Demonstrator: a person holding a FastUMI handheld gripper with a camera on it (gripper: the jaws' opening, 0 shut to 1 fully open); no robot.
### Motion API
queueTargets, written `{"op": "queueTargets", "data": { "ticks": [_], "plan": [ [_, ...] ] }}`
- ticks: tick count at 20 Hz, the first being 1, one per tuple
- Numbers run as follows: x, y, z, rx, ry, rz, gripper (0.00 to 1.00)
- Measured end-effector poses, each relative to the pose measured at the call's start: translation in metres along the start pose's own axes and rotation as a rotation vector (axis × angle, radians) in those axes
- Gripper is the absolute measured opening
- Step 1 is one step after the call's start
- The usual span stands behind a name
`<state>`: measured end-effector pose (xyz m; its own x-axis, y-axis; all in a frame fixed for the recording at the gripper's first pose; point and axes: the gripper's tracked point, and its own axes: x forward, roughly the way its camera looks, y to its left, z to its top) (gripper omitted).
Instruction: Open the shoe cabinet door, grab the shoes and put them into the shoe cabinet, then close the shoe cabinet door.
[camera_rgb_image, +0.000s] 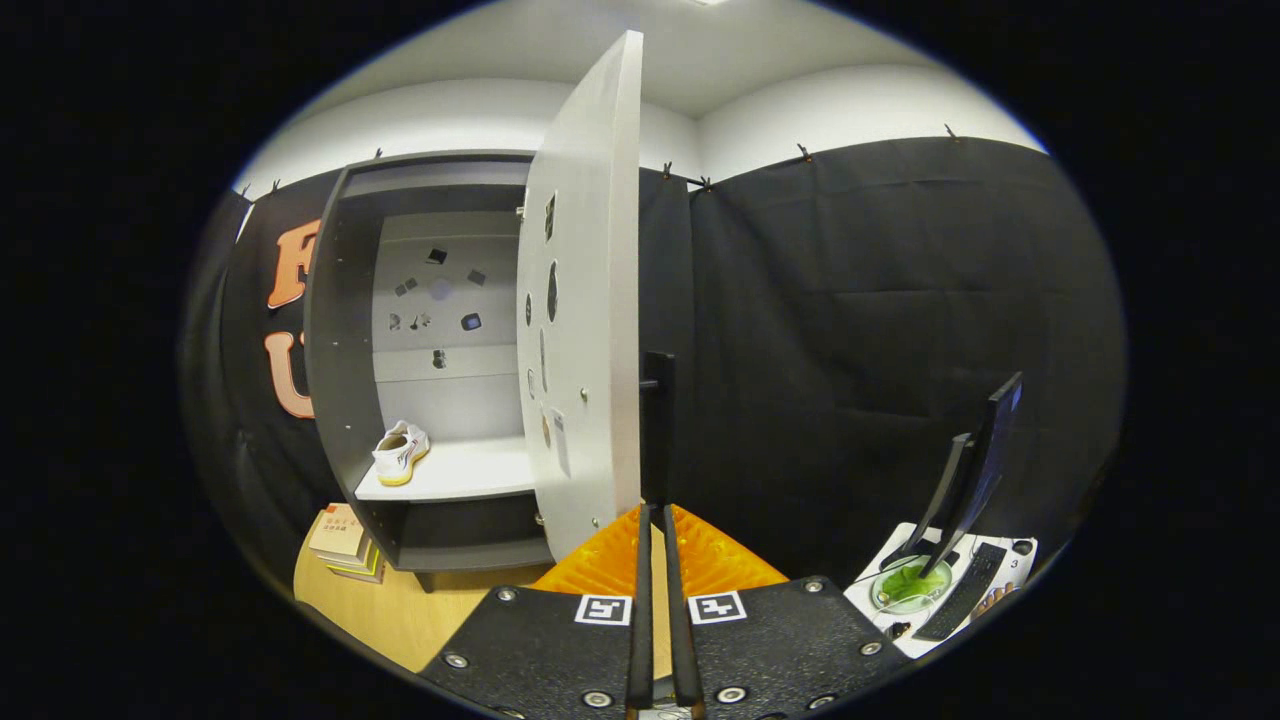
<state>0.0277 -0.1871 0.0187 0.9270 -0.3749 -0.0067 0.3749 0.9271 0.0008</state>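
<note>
The gripper has its two fingers drawn close together, almost parallel, with only a thin slit between them; their tips sit at the foot of a dark upright handle on the free edge of the cabinet door, and whether they actually press on it I cannot tell. The door stands open, edge-on just ahead of the fingers and leaning to their left, its inner face dotted with small dark marks. Beyond it and further left is the shoe cabinet, dark-sided with a pale back panel. A single white shoe with a yellowish sole rests on the pale shelf inside, near the left wall. Below the cabinet, a wooden table carries a small stack of books beside the cabinet's base. Far off to the right of the fingers stand a monitor, a keyboard and a green dish.
</note>
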Motion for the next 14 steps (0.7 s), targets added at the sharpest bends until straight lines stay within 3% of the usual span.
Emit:
{"op": "queueTargets", "data": {
  "ticks": [7,14],
  "plan": [
    [-0.029,0.046,-0.012,-0.021,0.03,0.073,0.07],
    [-0.035,0.113,-0.081,-0.042,0.168,0.191,0.09]
  ]
}}
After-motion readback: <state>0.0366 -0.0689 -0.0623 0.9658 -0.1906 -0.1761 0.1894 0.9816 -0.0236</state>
